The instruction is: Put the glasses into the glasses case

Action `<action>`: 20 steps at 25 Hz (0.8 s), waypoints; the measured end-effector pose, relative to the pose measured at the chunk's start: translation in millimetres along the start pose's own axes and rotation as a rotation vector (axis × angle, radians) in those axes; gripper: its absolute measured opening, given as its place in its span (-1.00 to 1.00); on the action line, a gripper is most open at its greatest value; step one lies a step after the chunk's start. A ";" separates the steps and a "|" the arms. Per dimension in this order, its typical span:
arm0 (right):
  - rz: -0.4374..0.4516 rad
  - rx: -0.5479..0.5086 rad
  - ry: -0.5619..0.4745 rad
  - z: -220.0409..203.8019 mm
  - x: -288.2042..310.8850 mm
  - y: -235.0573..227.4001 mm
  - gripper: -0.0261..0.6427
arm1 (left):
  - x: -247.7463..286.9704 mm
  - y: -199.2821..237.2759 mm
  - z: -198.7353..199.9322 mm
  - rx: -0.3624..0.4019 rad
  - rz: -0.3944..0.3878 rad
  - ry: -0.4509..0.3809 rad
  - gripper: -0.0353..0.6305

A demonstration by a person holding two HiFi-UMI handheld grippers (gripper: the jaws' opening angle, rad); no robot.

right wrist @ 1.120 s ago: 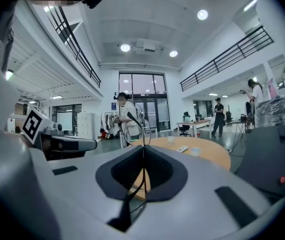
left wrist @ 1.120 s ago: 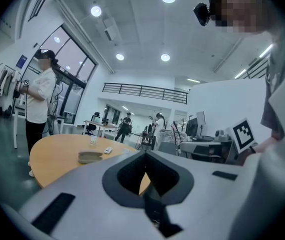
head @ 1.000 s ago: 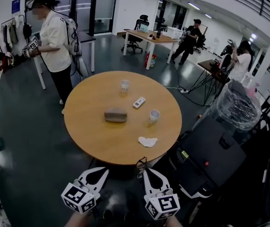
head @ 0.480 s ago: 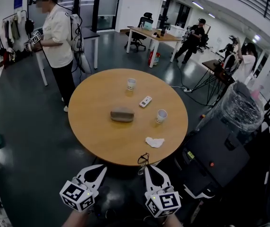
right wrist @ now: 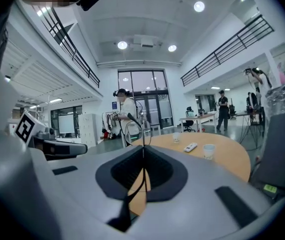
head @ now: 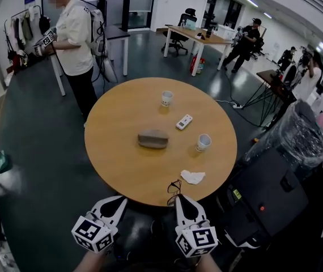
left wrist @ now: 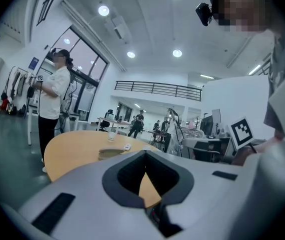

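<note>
Your right tool (head: 178, 196) pinches the glasses (head: 174, 186) upright, ready for the mid-frame case (head: 153, 139), while your left tool (head: 123, 200) stays out of it, closed and empty.

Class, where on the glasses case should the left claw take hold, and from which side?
Probably the glasses case at its left end, pinched across its narrow width, with the left claw coming from the near-left. It lies long-side across the table, and the right claw holds the glasses.
</note>
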State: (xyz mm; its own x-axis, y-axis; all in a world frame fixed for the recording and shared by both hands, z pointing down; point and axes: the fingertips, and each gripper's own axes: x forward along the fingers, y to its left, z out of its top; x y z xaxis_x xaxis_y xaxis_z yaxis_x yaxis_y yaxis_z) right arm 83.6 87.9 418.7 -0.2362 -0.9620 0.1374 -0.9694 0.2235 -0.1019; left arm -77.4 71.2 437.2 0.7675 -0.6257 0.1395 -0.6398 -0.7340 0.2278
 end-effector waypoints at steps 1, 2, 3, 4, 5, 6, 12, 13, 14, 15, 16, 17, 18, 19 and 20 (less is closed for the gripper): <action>0.006 0.004 0.003 -0.8 8.4 -7.4 -0.94 | 8.1 4.0 0.2 0.012 0.015 0.006 -0.88; 0.011 0.009 0.005 -1.0 16.9 -15.3 -0.94 | 16.8 8.7 0.2 0.027 0.032 0.013 -0.88; 0.015 0.018 0.004 0.0 25.1 -23.7 -0.94 | 26.4 13.5 0.2 0.039 0.048 0.021 -0.88; 0.018 0.030 0.000 2.4 32.9 -32.8 -0.94 | 36.8 18.0 0.8 0.043 0.059 0.025 -0.88; 0.022 0.042 -0.007 6.1 40.2 -42.5 -0.94 | 47.9 21.6 2.2 0.040 0.065 0.027 -0.88; 0.026 0.049 -0.013 10.4 47.0 -52.4 -0.94 | 59.1 24.1 4.2 0.033 0.065 0.026 -0.88; 0.008 0.061 -0.012 28.1 81.4 -109.0 -0.94 | 112.4 31.4 20.4 0.036 0.053 0.029 -0.88; 0.006 0.065 -0.013 30.5 86.9 -116.7 -0.94 | 119.3 34.5 22.4 0.037 0.057 0.030 -0.88; 0.007 0.065 -0.014 32.8 92.3 -123.2 -0.94 | 125.5 38.3 23.8 0.039 0.064 0.031 -0.88; 0.011 0.062 -0.013 34.6 98.0 -128.9 -0.94 | 131.6 42.6 24.5 0.038 0.074 0.035 -0.88; 0.017 0.055 -0.011 35.8 104.0 -134.5 -0.94 | 137.9 47.2 24.5 0.037 0.085 0.040 -0.88; 0.024 0.049 -0.008 36.2 110.2 -140.5 -0.94 | 144.7 51.7 24.0 0.035 0.097 0.046 -0.88; 0.031 0.045 -0.004 36.0 116.2 -146.6 -0.94 | 151.6 55.7 23.3 0.035 0.108 0.052 -0.88; 0.037 0.047 -0.001 35.5 121.4 -152.3 -0.94 | 157.7 59.0 22.8 0.037 0.118 0.058 -0.88; 0.043 0.053 0.002 35.0 125.8 -157.0 -0.94 | 162.8 61.9 22.7 0.039 0.126 0.063 -0.88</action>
State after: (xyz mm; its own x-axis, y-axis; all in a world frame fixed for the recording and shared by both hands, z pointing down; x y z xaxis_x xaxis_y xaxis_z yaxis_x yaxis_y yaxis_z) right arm 208.5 -73.7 417.4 -0.2774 -0.9514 0.1338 -0.9535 0.2556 -0.1593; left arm 7.1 -82.1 452.1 0.6809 -0.6970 0.2248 -0.7317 -0.6607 0.1673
